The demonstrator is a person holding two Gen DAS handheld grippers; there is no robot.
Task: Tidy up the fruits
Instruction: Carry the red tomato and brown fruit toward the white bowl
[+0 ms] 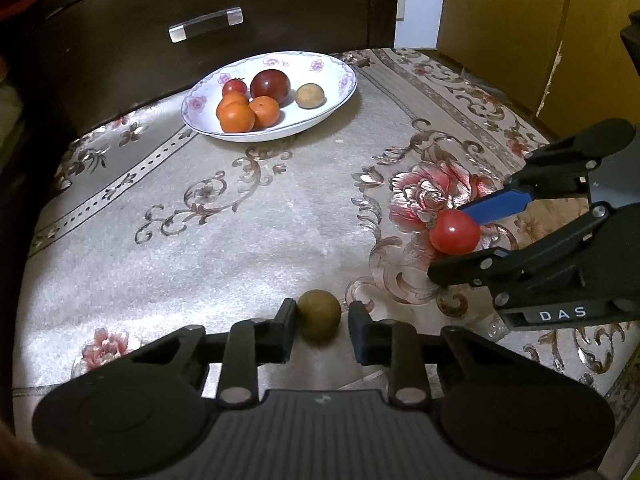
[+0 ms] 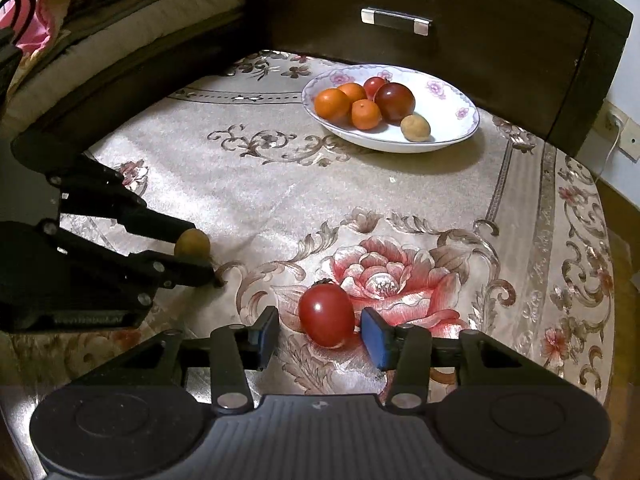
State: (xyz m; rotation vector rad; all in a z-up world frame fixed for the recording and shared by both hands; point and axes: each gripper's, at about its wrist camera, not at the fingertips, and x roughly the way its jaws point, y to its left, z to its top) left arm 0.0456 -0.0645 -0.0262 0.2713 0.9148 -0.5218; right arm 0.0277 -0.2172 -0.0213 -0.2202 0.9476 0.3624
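Left gripper (image 1: 322,320) brackets small brown fruit (image 1: 319,314), jaws apart; right gripper (image 2: 320,334) open around red tomato (image 2: 326,315). Both light, round, roll-prone; tomato soft, grip mid-sides gently.

A floral tablecloth (image 1: 240,240) lies before a dark drawer (image 2: 460,40).

We see our right gripper (image 2: 320,334) spread around a red tomato (image 2: 326,315) at six o'clock; the fruit plate (image 2: 448,136) sits at one o'clock.
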